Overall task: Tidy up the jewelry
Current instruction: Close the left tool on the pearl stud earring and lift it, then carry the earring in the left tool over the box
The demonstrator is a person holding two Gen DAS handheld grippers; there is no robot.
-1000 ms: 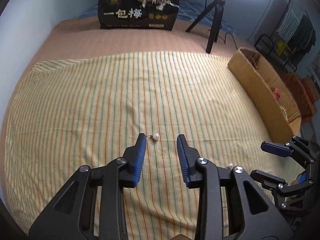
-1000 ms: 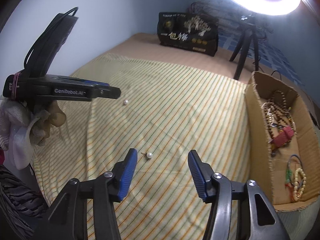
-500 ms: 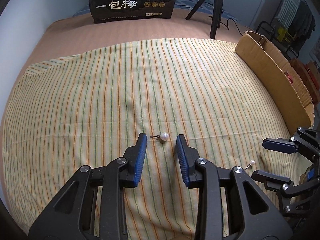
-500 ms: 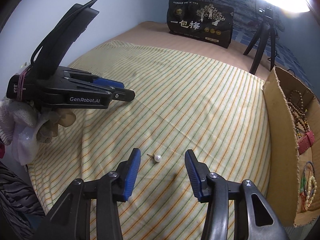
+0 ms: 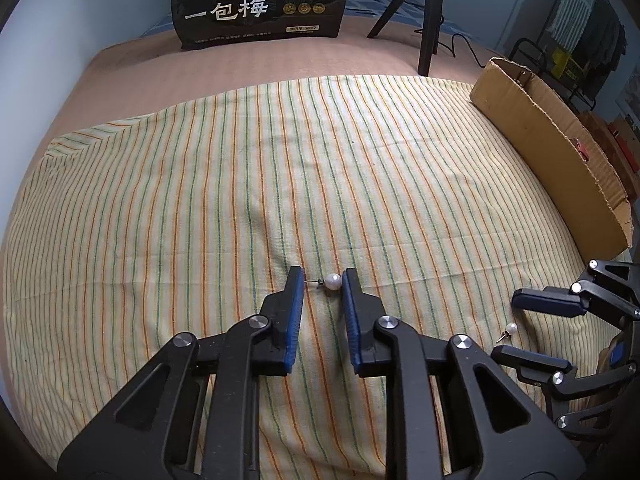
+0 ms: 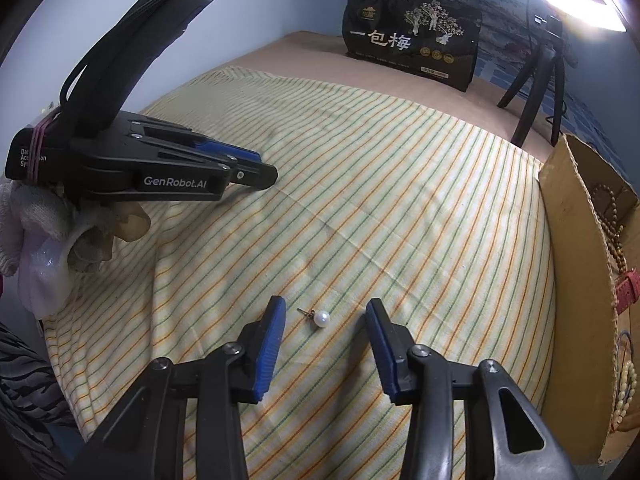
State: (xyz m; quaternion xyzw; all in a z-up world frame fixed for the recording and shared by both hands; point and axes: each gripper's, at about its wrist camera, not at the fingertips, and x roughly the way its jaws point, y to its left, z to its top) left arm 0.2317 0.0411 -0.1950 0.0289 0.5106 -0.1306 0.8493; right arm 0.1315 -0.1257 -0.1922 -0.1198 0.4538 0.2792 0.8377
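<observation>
Between the blue pads of the left gripper (image 5: 322,285), a pearl stud earring (image 5: 331,281) lies on the striped cloth (image 5: 224,184), its long axis running crosswise from pad to pad: the thin post points toward the left pad, and the pearl sits against or just beside the right one. The jaws are narrowed around it, with the post tip at the left pad, though contact on either side is hard to make out.

A second pearl stud (image 6: 321,318) lies between the fingers of the right gripper (image 6: 325,330), which stands wide open with room on both sides and holds nothing. Its post points left and a little away from the camera. In the left wrist view the same stud (image 5: 510,328) shows small between the right gripper's two fingers.

The cloth stretches bare and open ahead of both grippers toward the far edge, where the brown surface (image 5: 248,64) carries a black bag (image 5: 260,0) and a tripod (image 5: 426,20). On the right, the cloth ends at the wall of a cardboard box (image 5: 548,160). Inside it, beads (image 6: 612,224) and a red strap (image 6: 626,292) show only in part, cut off by the frame's edge.
</observation>
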